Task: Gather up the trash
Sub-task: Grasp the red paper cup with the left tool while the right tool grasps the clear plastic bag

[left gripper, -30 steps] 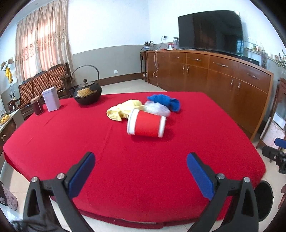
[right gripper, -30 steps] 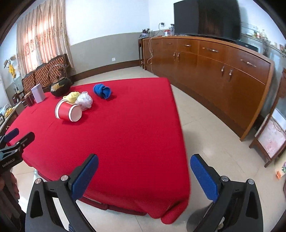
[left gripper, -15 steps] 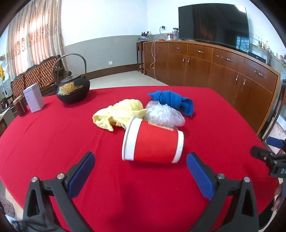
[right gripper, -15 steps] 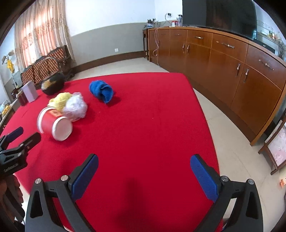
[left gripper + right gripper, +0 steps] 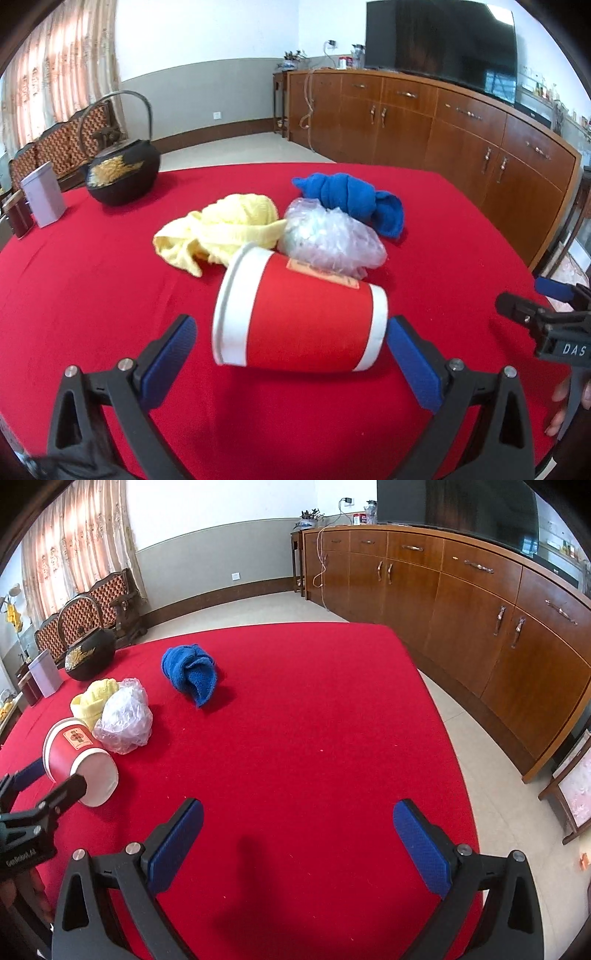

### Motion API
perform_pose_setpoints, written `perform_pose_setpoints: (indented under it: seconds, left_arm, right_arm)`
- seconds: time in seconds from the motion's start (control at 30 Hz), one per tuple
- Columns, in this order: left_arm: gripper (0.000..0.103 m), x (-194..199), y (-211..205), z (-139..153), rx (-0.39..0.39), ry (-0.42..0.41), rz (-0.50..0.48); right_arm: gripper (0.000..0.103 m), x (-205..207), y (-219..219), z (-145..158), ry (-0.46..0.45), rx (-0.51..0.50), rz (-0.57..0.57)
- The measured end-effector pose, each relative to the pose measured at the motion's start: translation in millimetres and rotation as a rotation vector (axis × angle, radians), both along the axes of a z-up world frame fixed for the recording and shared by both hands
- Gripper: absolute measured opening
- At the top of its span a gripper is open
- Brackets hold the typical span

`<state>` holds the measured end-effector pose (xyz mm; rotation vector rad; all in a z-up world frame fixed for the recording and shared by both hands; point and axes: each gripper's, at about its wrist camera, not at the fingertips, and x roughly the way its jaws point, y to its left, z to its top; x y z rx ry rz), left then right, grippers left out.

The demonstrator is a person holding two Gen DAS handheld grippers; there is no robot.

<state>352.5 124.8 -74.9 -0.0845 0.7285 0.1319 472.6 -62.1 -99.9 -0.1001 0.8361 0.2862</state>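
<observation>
A red paper cup [image 5: 299,317] with white rims lies on its side on the red tablecloth [image 5: 92,288]. My left gripper [image 5: 291,339] is open, its blue pads on either side of the cup's near part. Behind the cup lie a crumpled clear plastic bag [image 5: 328,236], a yellow cloth [image 5: 225,229] and a blue cloth [image 5: 351,199]. My right gripper [image 5: 299,834] is open and empty over bare tablecloth [image 5: 314,720], to the right of the cup [image 5: 74,753], bag [image 5: 125,716] and blue cloth [image 5: 192,672].
A black iron kettle [image 5: 122,173], a pale tin [image 5: 44,199] and a dark jar [image 5: 18,218] stand at the table's far left. A long wooden sideboard [image 5: 480,602] with a television runs along the right wall. Tiled floor lies between it and the table's right edge.
Both grippers have moved forward over the table. My left gripper has closed in until the cup lies between its open pads. Nothing has been gripped.
</observation>
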Motion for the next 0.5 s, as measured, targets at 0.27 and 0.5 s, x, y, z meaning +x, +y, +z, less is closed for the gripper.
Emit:
perform_pose_setpoints:
  seconds: [0.27, 0.5]
  left_arm:
    - [0.087, -11, 19, -1, -0.035, -0.015, 0.014]
    - [0.086, -28, 51, 9, -0.045, -0.047, 0.065]
  right_arm:
    - [0.103, 3, 19, 2, -0.001, 0.007, 0.026]
    - [0.103, 1, 62, 6, 0.006, 0.036, 0.127]
